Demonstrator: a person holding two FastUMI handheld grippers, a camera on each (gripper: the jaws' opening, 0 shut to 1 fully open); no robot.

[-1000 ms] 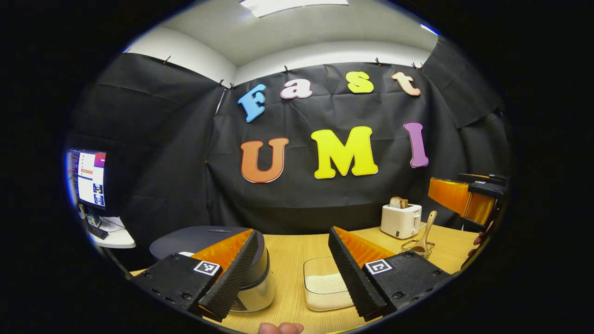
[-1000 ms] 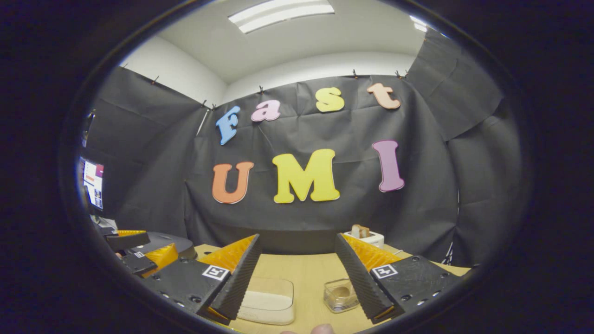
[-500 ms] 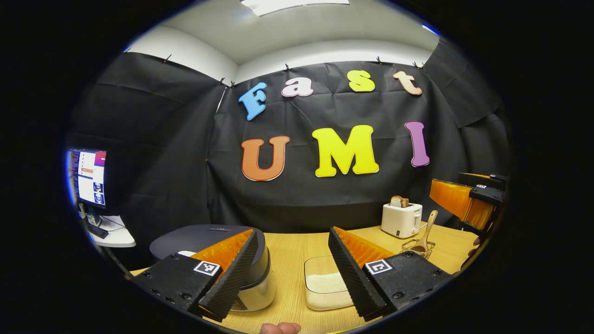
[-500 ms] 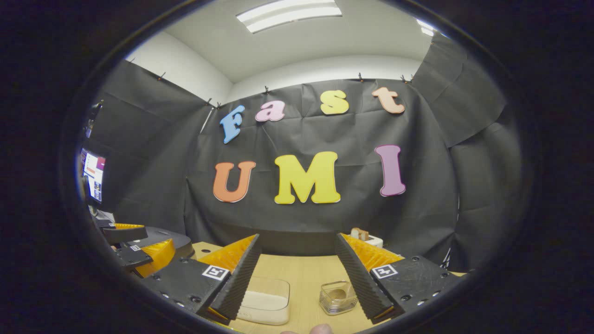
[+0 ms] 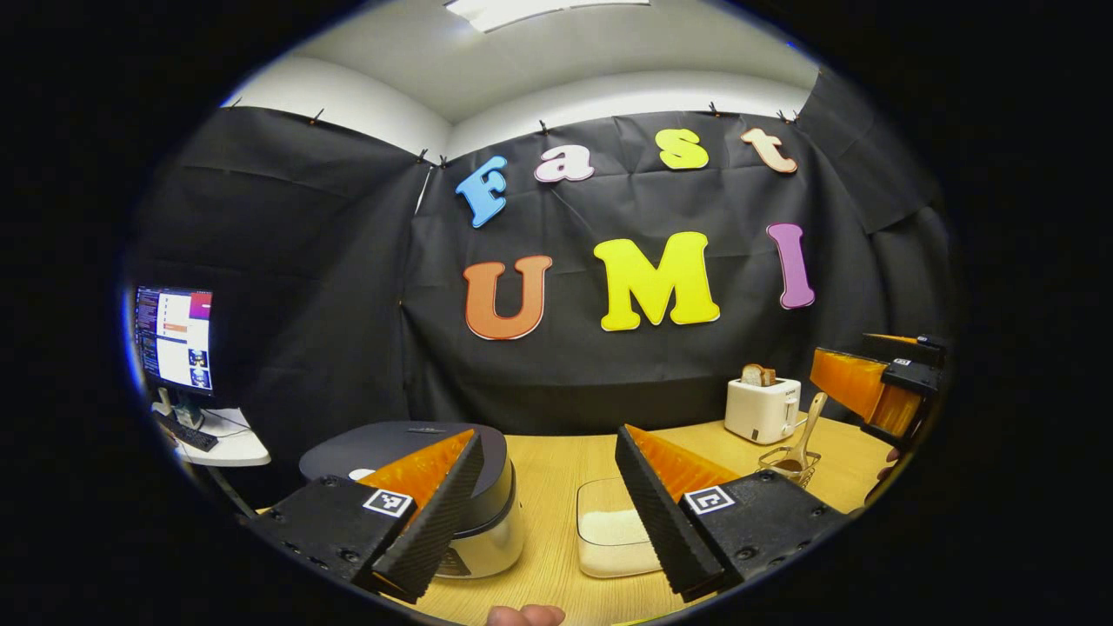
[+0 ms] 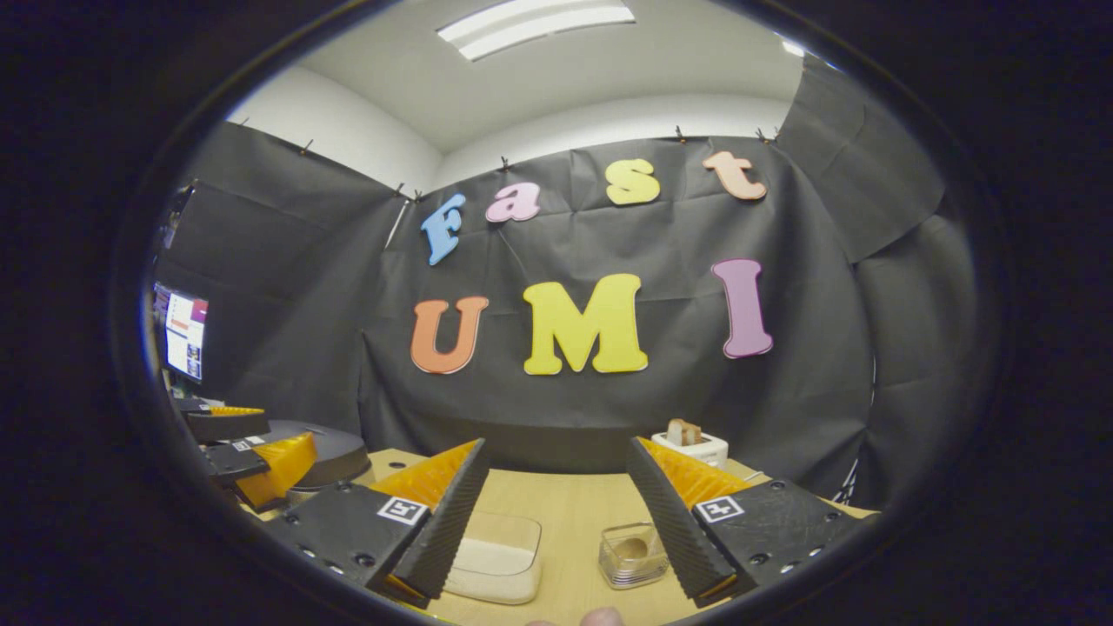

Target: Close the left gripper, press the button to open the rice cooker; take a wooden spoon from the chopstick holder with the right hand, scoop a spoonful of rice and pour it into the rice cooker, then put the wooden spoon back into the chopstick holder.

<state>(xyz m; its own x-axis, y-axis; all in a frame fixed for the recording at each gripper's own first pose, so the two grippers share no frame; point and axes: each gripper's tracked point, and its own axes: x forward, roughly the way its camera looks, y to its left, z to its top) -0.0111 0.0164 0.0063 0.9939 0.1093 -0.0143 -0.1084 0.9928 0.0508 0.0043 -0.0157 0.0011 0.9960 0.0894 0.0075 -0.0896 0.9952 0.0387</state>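
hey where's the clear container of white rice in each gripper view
Left gripper view: the clear plastic container of white rice sits low centre, between the left gripper fingers.
Right gripper view: low, left of centre.
Shared landmark: the white toaster behind.

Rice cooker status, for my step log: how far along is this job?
Nothing looks done: the rice cooker lid is down. Both the left gripper and the right gripper have open jaws and hold nothing. The wooden spoon sits in its chopstick holder; pressing, scooping, pouring and returning remain.
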